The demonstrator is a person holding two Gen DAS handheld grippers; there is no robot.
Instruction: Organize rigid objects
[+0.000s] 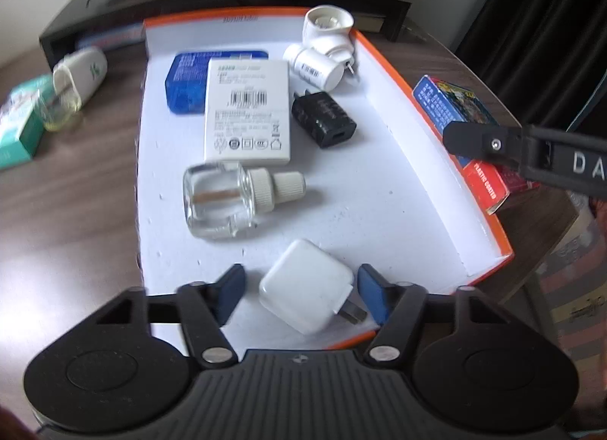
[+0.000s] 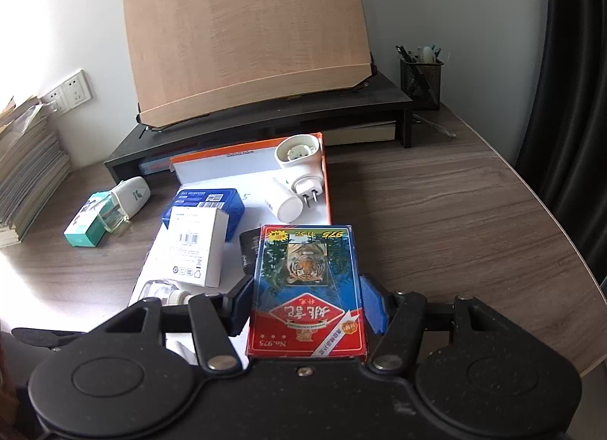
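Observation:
A white box lid with an orange rim lies on the wooden desk. A white charger cube lies in its near end, between the blue pads of my left gripper, which is open with a gap on the left side. Also in the lid are a clear glass bottle, a white carton on a blue box, a black charger and two white plug adapters. My right gripper is shut on a blue and red playing-card box, held just right of the lid.
Left of the lid sit a white plug-in device with a liquid bottle and a teal carton. Behind stand a black monitor riser bearing a wooden board, a mesh pen holder and a paper stack.

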